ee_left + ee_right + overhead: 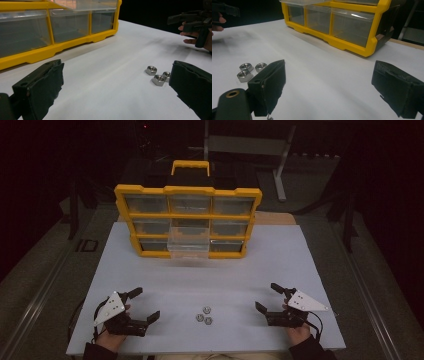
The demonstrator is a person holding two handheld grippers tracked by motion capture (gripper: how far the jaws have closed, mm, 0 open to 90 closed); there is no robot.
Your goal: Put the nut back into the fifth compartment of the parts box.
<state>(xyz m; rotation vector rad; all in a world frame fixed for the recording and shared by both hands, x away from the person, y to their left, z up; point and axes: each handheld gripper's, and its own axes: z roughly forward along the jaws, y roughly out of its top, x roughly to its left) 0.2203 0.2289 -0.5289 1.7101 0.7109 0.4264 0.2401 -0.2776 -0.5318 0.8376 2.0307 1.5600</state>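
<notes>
Three steel nuts (249,70) left of wide-spread black jaws, yellow drawer organizer (342,22) beyond, on white table (324,72).

Yellow organiser (188,215) stands upright at the far edge of the white tabletop (260,270), roughly centred. It has a three-by-three grid of clear drawers and a yellow carry handle (190,166) on top. One clear drawer (188,242) in the middle column is pulled out toward the near edge. Grey metal stand (282,165) stands on the floor beyond the far right corner.

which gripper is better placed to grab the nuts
Near even, slight edge left: the nuts lie between both open grippers, and the left gripper has one jaw tip marginally closer than the right gripper.
</notes>
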